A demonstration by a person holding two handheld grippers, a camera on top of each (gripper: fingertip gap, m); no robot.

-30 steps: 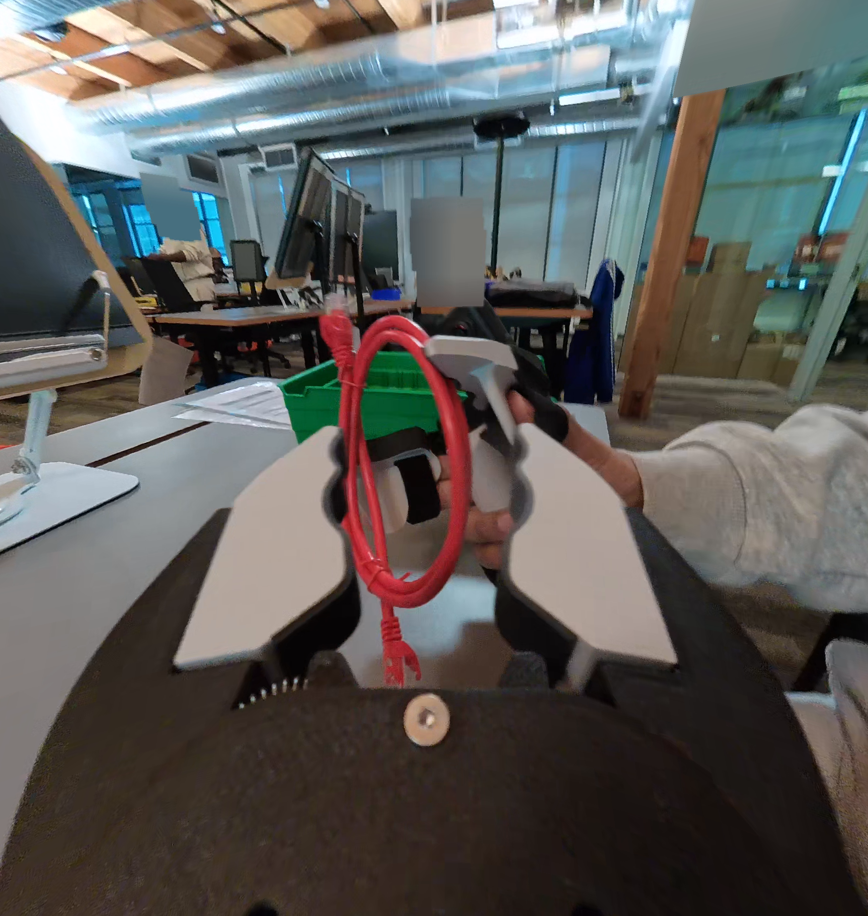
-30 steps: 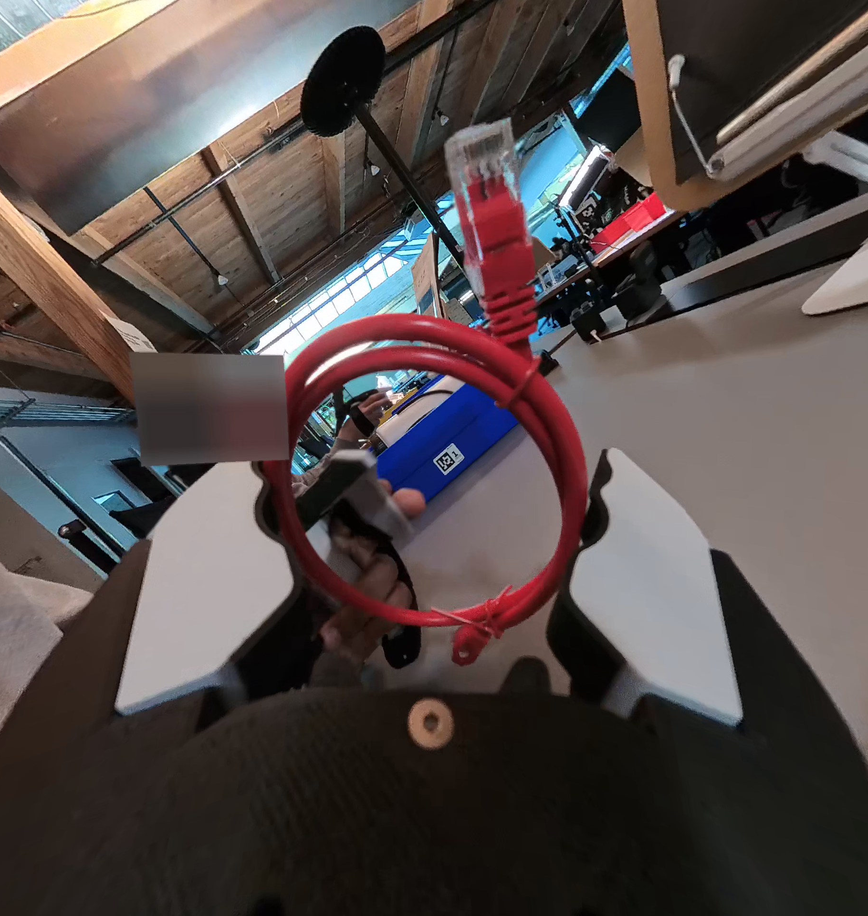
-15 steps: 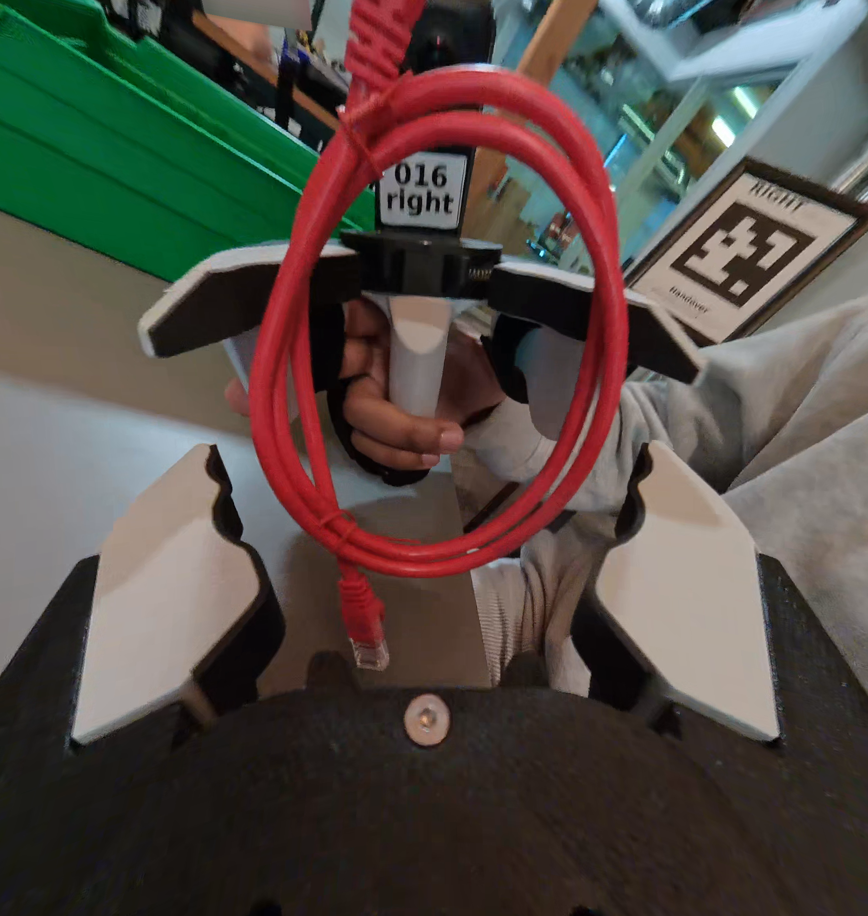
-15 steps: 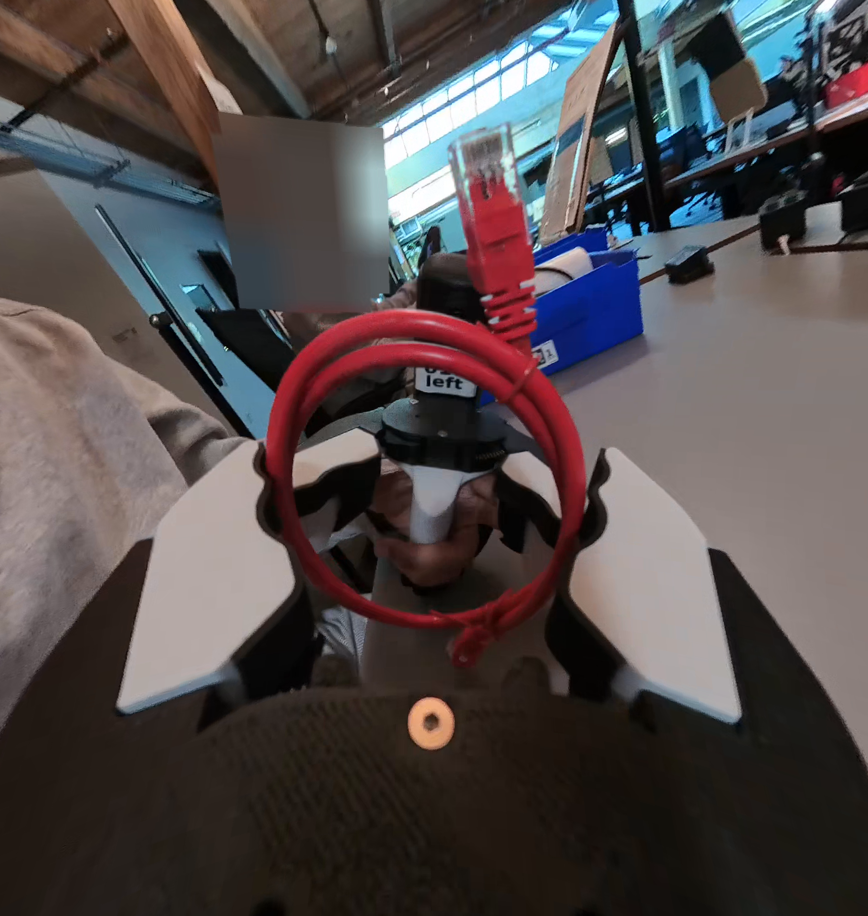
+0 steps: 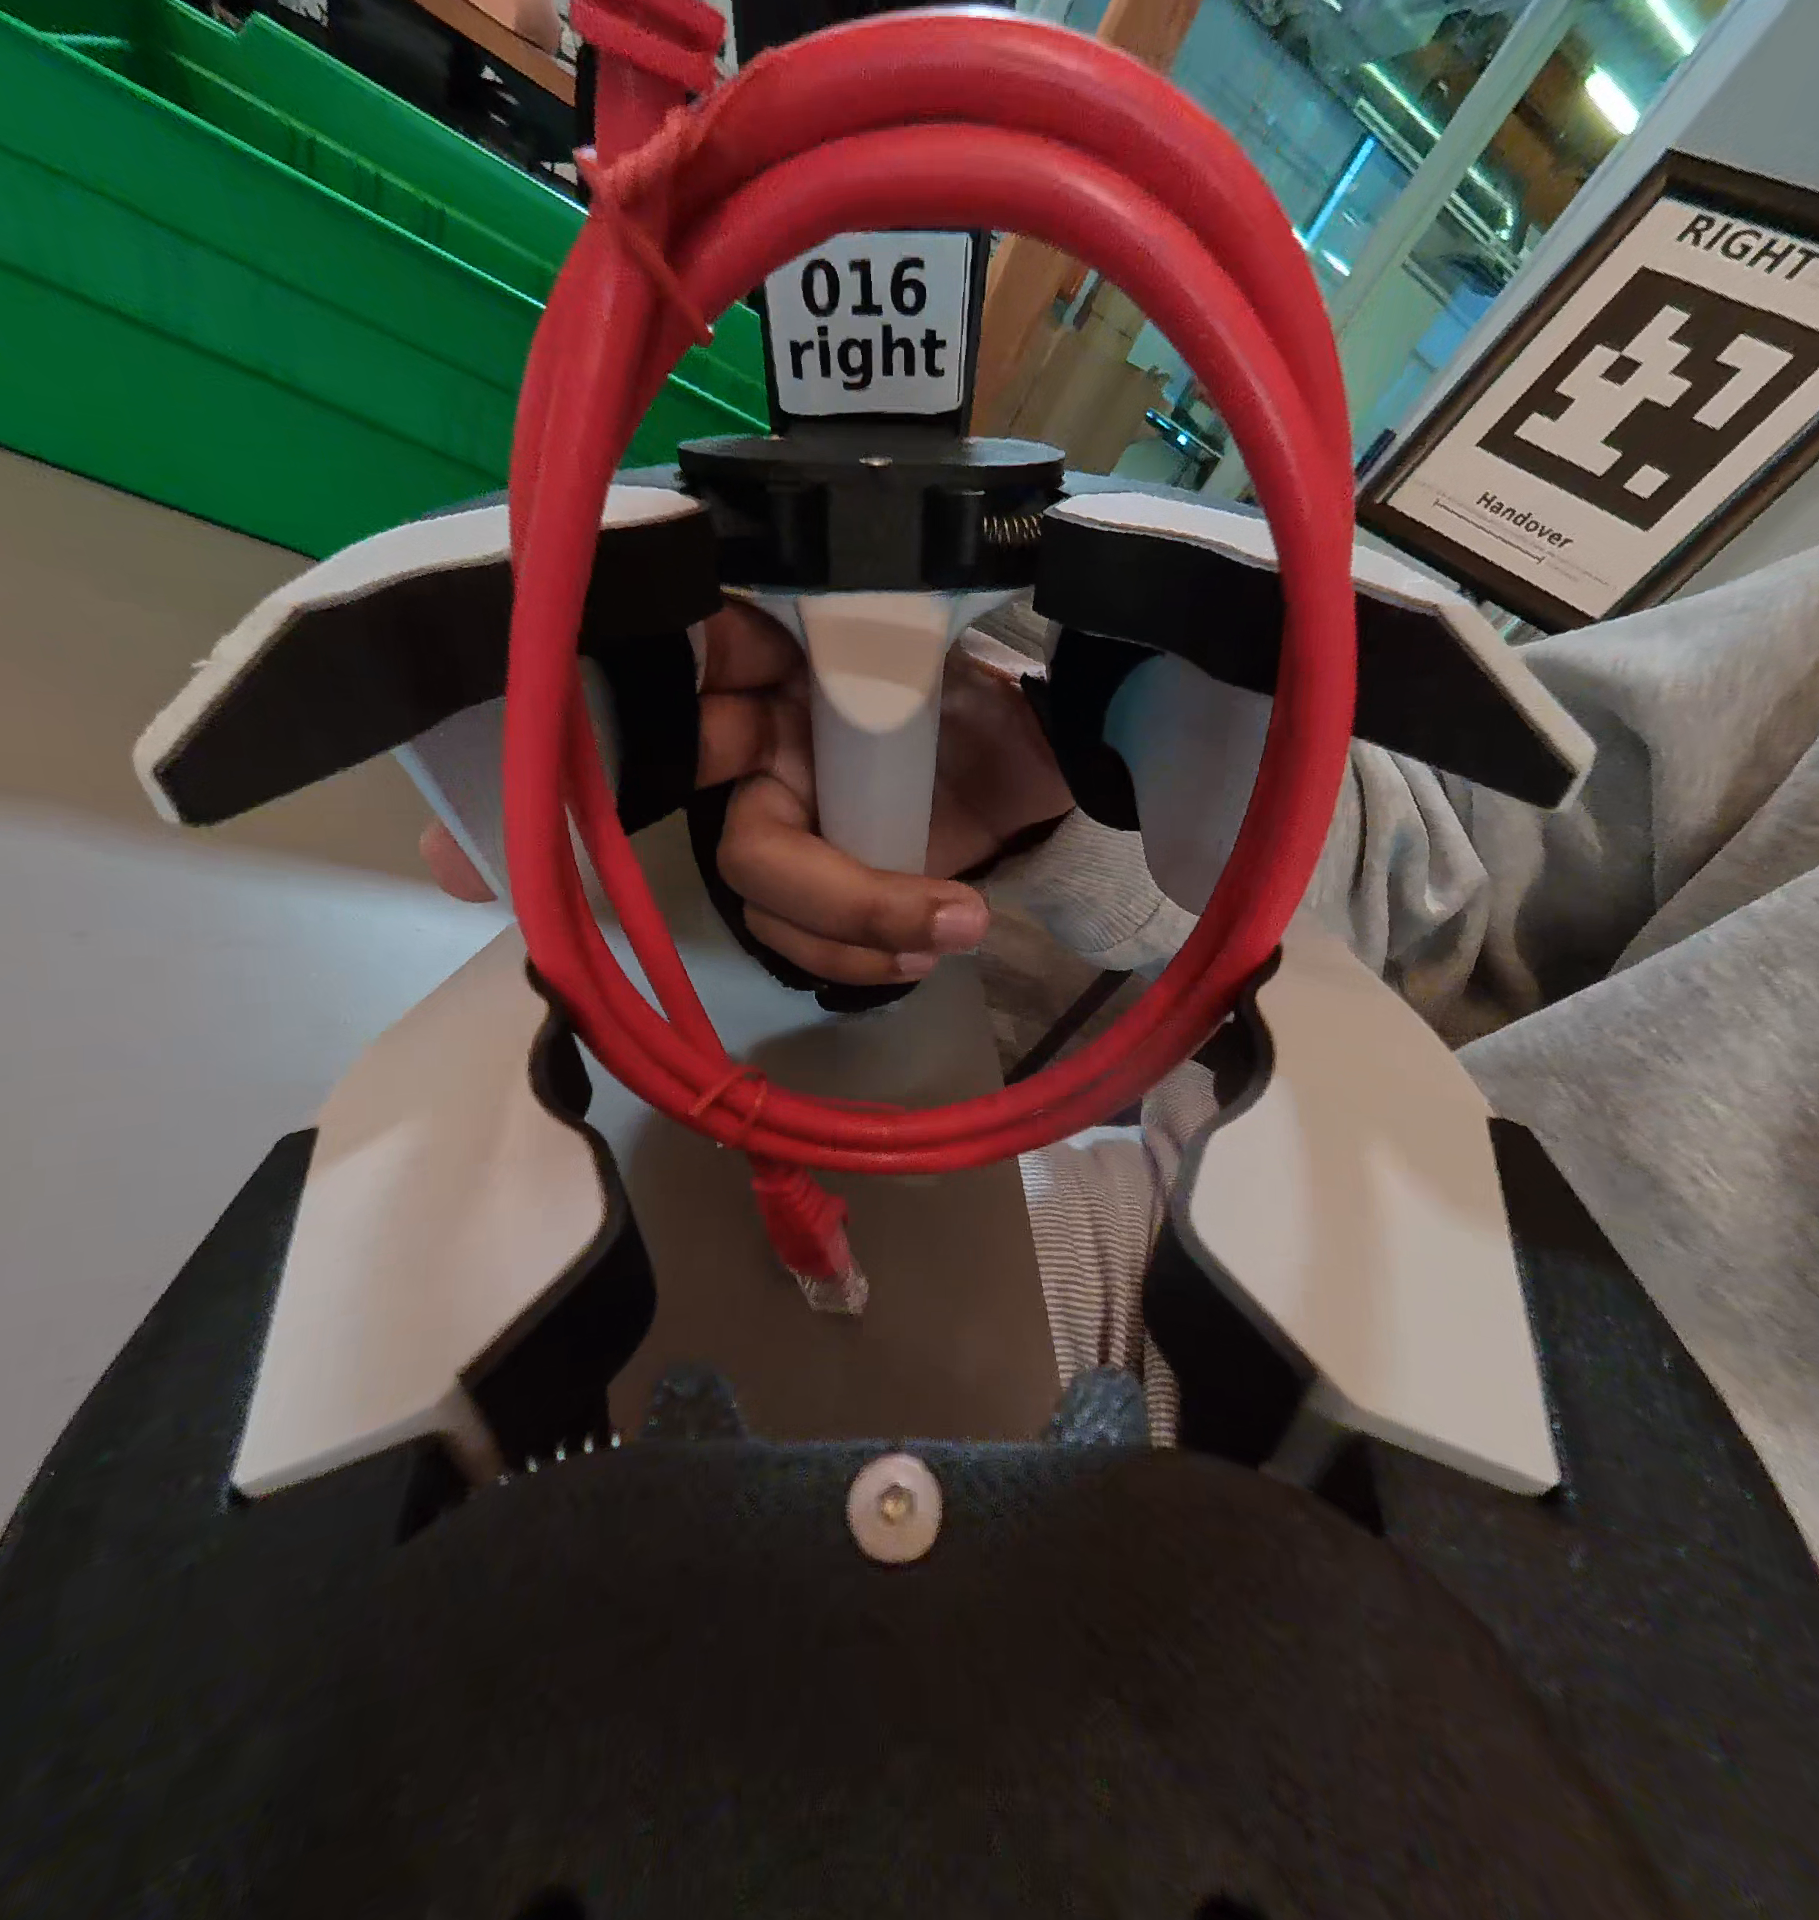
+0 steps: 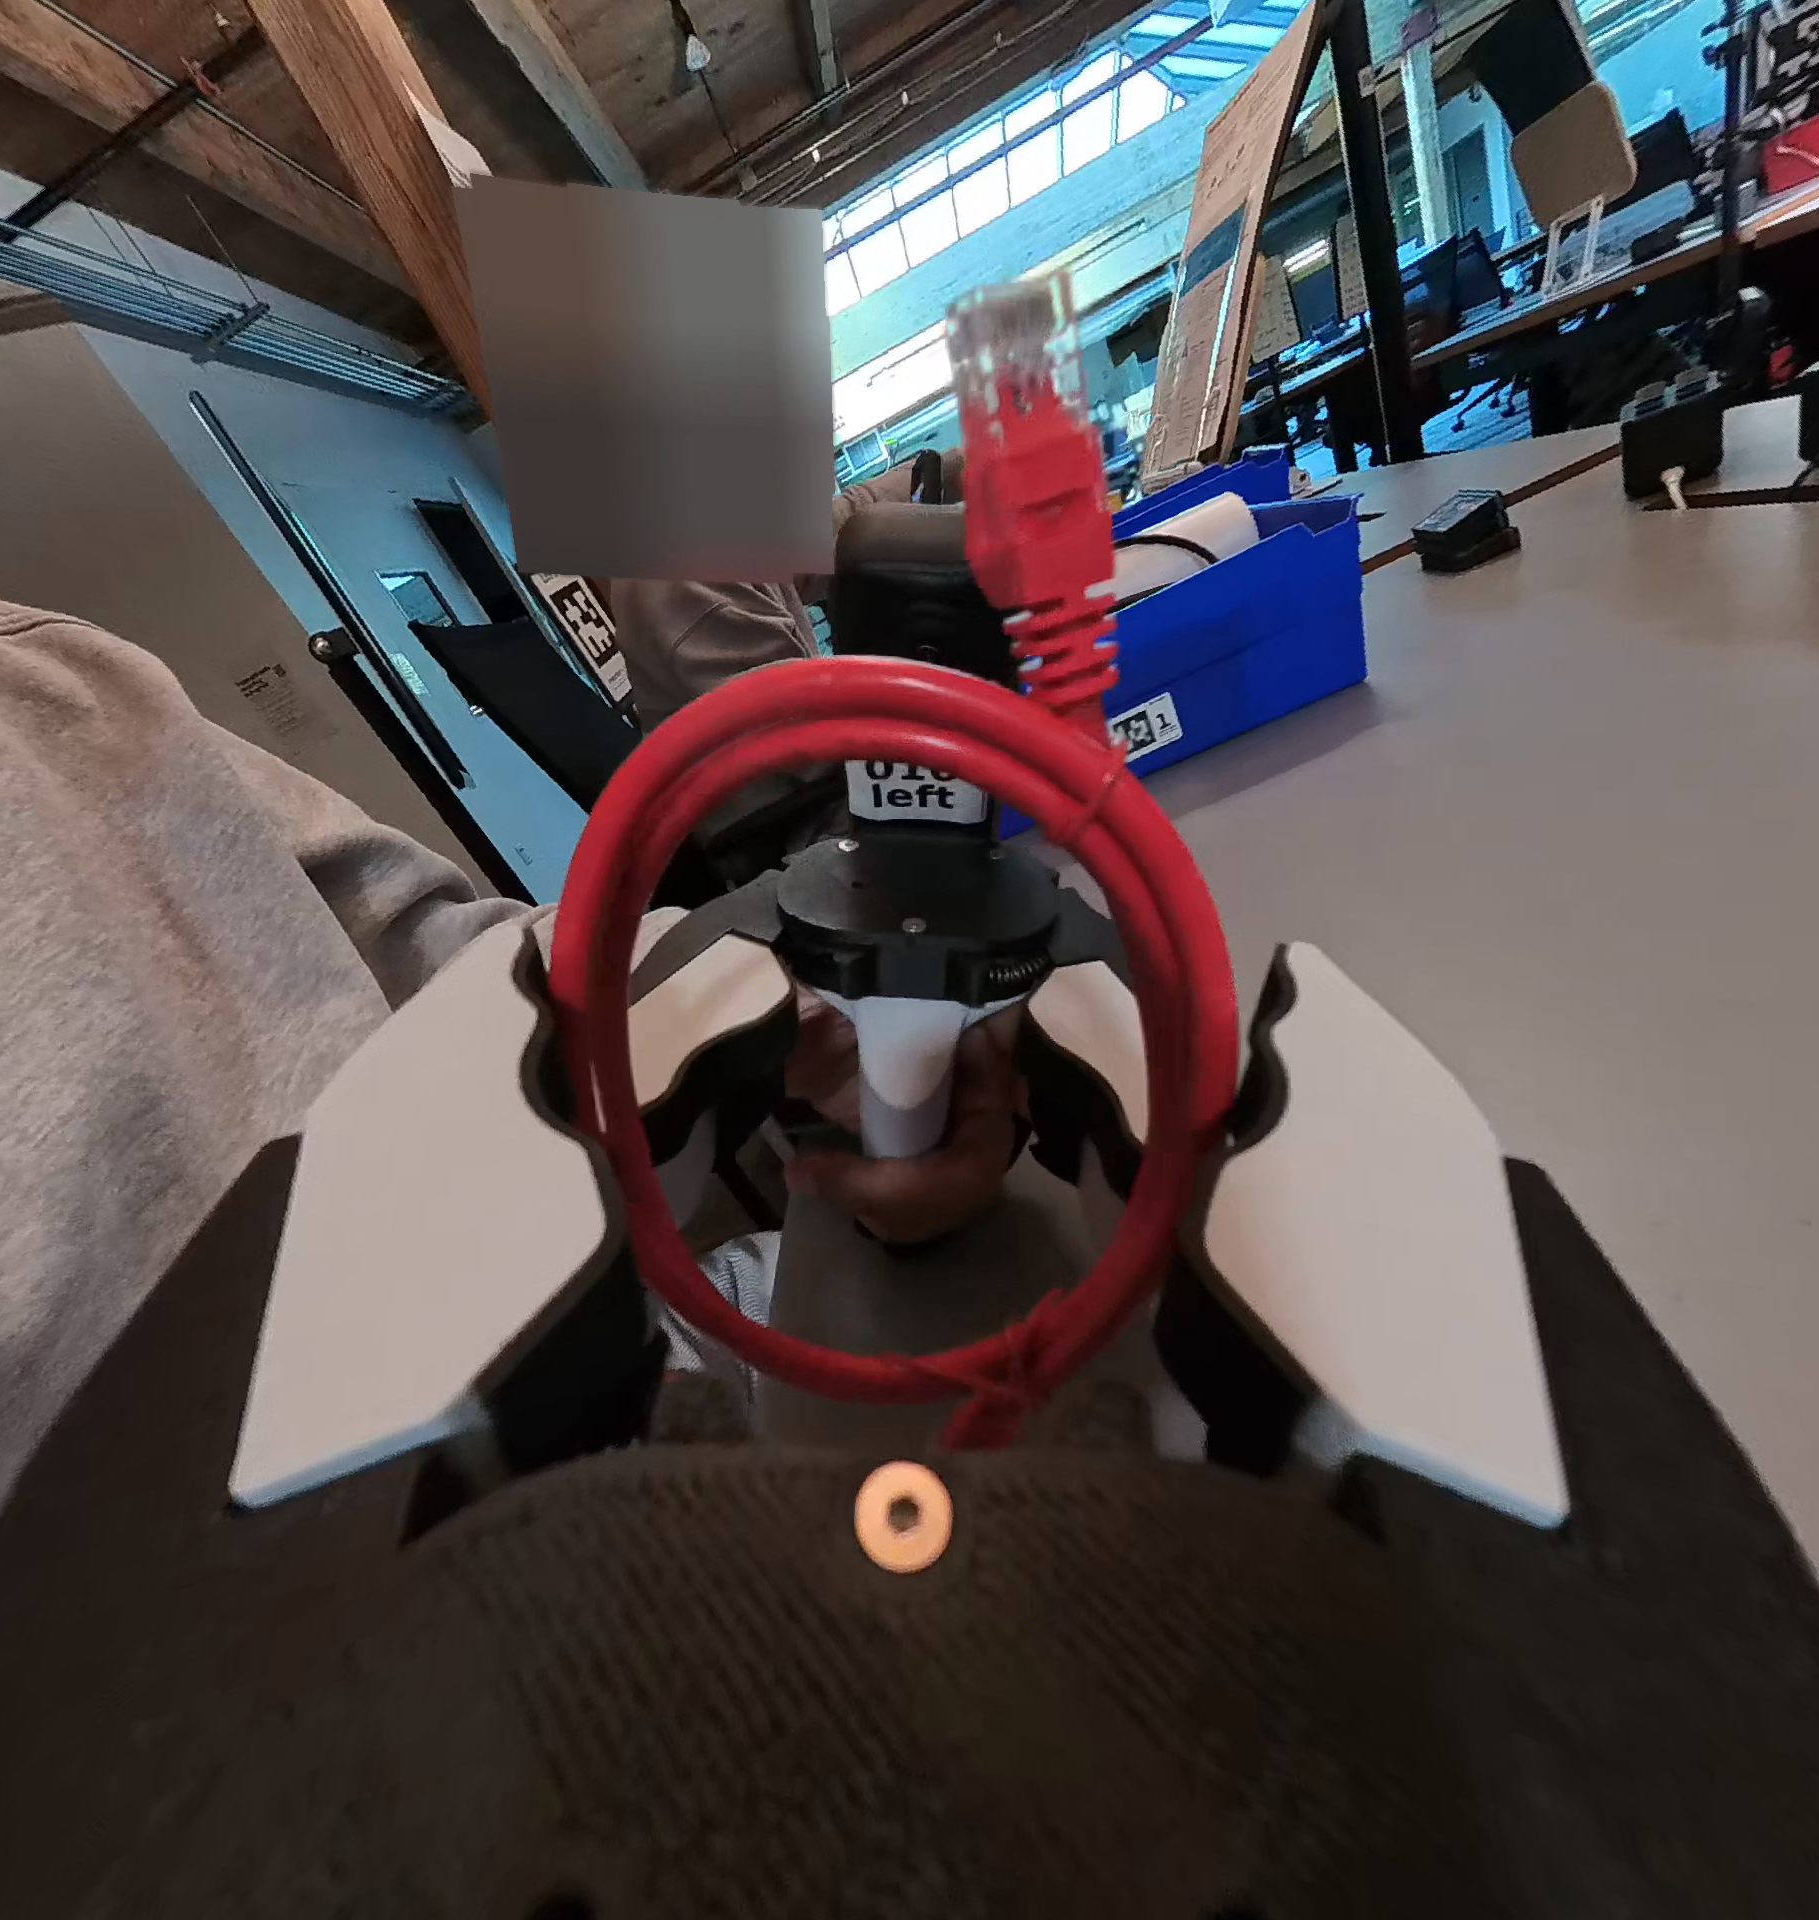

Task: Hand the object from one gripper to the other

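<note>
A red coiled network cable [image 5: 531, 727] hangs upright in the air between the two grippers, which face each other. My left gripper [image 5: 900, 1023] has its fingertips [image 5: 469, 1195] pressed on both sides of the coil's lower part, and one plug hangs between them. My right gripper [image 6: 900, 1003] grips the same coil [image 6: 884, 691] across its width, and the other plug stands up above it. The right gripper also shows in the left wrist view [image 5: 869, 790], held by a hand. The left gripper shows behind the coil in the right wrist view [image 6: 905, 1039].
A green bin [image 5: 209, 312] stands on the grey table [image 5: 105, 1039] behind the right gripper. A framed black-and-white marker sign [image 5: 1663, 364] stands at the right. A blue bin [image 6: 1258, 623] sits on the table behind the left gripper. Grey sleeves [image 5: 1663, 831] flank the grippers.
The two grippers have turned to face each other and come closer. My left gripper's fingers have narrowed onto the coil's sides. The right gripper has kept its hold.
</note>
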